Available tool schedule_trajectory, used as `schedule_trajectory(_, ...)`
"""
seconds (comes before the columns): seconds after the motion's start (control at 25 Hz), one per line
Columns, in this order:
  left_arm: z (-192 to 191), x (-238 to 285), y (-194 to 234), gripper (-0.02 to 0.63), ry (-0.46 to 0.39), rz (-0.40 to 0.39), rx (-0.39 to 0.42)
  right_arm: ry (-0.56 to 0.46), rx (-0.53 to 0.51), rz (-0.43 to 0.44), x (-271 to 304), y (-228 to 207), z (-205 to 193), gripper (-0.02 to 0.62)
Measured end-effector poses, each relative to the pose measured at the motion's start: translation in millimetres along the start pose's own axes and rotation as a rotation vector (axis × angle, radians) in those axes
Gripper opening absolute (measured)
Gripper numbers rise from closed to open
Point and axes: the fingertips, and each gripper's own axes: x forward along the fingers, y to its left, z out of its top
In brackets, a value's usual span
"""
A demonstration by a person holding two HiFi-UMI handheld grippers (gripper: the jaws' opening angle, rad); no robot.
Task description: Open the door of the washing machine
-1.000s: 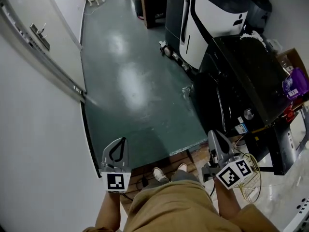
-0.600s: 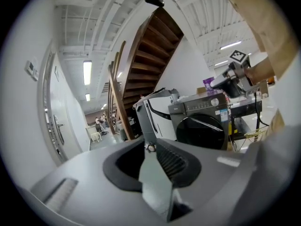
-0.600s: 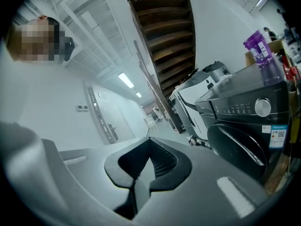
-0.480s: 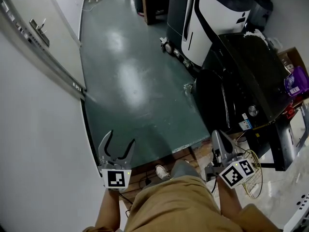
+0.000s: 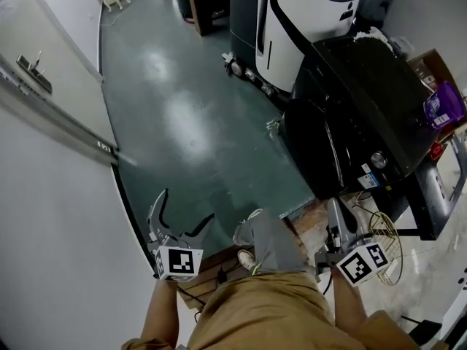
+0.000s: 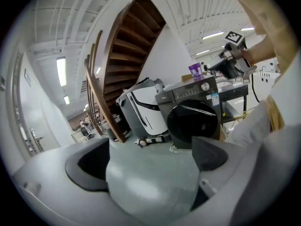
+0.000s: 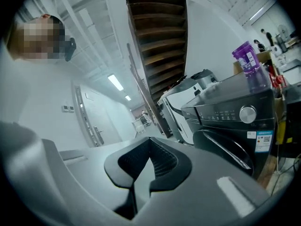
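Washing machine door [image 5: 312,150] sits shut at the right of the green floor [image 5: 182,122], well apart from both grippers. On the left gripper [image 5: 185,210] the jaws have just been opening and stand wide (nothing between them). On the right gripper [image 5: 336,211] they are pressed together, empty.

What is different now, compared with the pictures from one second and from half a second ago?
The left gripper has just been opening its jaws: they were together before and now stand wide apart, with nothing between them. The person's leg has stepped forward. Unchanged: the right gripper is shut and empty, and the door of the washing machine is closed.
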Motion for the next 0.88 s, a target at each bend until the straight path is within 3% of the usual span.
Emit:
schedule_trajectory(0.2,6.9,72.0,6.7,0.577,0.018,-0.101,0.062,-0.020,0.055,-0.074,42.4,-40.7,-6.5,0.005)
schedule_trajectory(0.4,27.2,161.4,36.7,0.578,0.038,-0.222,0.127,-0.008,0.121,-0.135,119.9,-71.9,-5.1,0.005)
schedule_trajectory(0.56,85.0,232.6,50.8,0.578,0.022,-0.336,0.172,0.020,0.154,-0.183,173.4,-84.7,26.8,0.005)
schedule_trajectory(0.68,137.0,276.5,50.8,0.578,-0.023,-0.432,0.254,0.010,0.172,-0.216,193.8,-88.8,55.7,0.005)
schedule_trajectory(0.88,214.0,315.8,15.2,0.578,-0.103,-0.605,0.362,-0.094,0.241,-0.356,172.2,-111.5,97.8,0.005)
